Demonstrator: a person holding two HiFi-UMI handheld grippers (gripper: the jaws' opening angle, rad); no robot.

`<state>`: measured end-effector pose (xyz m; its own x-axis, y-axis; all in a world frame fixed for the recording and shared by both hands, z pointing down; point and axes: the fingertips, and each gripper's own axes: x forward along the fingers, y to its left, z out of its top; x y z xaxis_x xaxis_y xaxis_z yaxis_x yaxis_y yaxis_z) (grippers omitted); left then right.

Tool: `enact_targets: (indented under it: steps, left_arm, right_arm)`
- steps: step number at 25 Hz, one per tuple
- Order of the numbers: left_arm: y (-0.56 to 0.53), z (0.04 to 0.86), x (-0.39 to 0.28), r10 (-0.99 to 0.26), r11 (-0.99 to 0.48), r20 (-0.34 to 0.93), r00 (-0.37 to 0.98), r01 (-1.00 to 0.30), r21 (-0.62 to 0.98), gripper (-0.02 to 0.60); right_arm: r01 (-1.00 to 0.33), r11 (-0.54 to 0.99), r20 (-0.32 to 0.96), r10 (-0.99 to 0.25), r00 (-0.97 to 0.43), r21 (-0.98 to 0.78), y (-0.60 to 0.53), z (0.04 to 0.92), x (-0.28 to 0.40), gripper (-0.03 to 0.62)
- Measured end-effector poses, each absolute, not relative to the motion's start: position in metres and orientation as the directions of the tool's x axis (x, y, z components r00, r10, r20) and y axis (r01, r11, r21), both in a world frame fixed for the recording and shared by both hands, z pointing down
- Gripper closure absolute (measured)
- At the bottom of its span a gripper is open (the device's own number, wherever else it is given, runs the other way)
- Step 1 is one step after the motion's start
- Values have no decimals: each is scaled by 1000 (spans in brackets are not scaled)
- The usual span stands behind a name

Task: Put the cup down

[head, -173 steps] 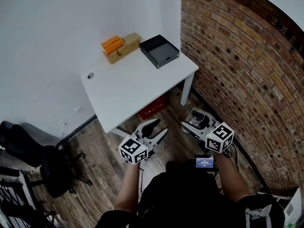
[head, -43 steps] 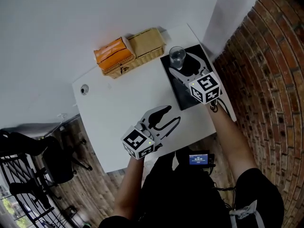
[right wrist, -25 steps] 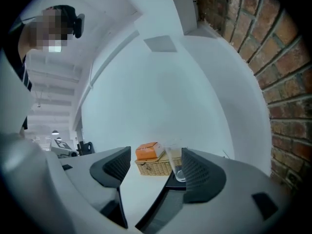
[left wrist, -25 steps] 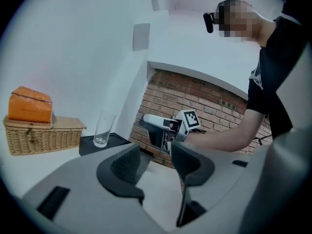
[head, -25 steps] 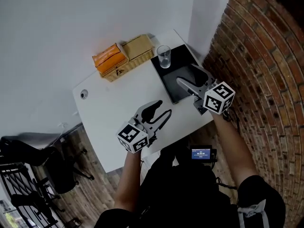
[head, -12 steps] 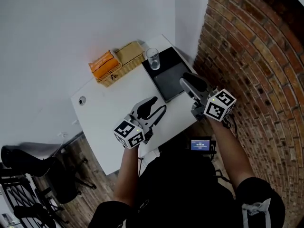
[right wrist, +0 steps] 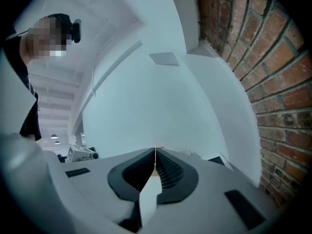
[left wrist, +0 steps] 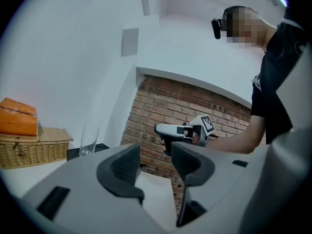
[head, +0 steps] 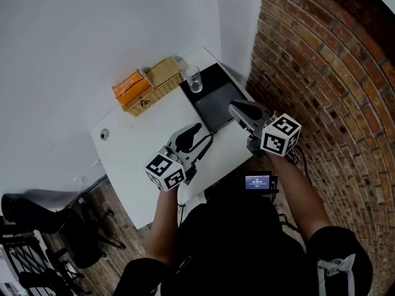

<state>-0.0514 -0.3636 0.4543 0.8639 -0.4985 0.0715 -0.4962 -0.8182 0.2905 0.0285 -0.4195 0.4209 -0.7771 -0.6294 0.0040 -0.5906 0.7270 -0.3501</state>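
Left gripper (head: 199,135) over the white table's (head: 133,147) near edge, jaws spread, empty; right gripper (head: 236,108) at the right edge, jaws closing together, empty. Farther, glass cup (head: 193,79) upright at black tray's (head: 216,100) far-left corner; bare tabletop left

Read no legible text: only coded square markers on the left gripper (head: 201,134) and right gripper (head: 235,108), plus a lit display (head: 258,182) too small.

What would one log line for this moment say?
cup: upright on black tray | right gripper: shut, empty | left gripper: open, empty
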Motion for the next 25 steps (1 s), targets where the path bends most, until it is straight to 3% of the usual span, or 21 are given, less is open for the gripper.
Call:
enact_targets:
  steps: [6, 13, 19, 25]
  left_arm:
    - [-361, 452, -51, -493, -823, 71, 867, -492, 284, 405]
    - [-358, 447, -52, -500, -823, 39, 865, -489, 289, 562]
    - [-358, 446, -51, -505, -820, 35, 862, -492, 292, 566]
    - [-359, 447, -55, -514, -813, 34, 857, -500, 298, 566]
  right_arm:
    - [-587, 731, 37, -615, -788, -349, -415, 429, 21, 579]
    - [-525, 756, 34, -558, -829, -391, -402, 435, 6, 579]
    - [-463, 786, -40, -522, -852, -410, -397, 426, 0, 579]
    - [-485, 764, 5, -534, -845, -426, -399, 432, 4, 579]
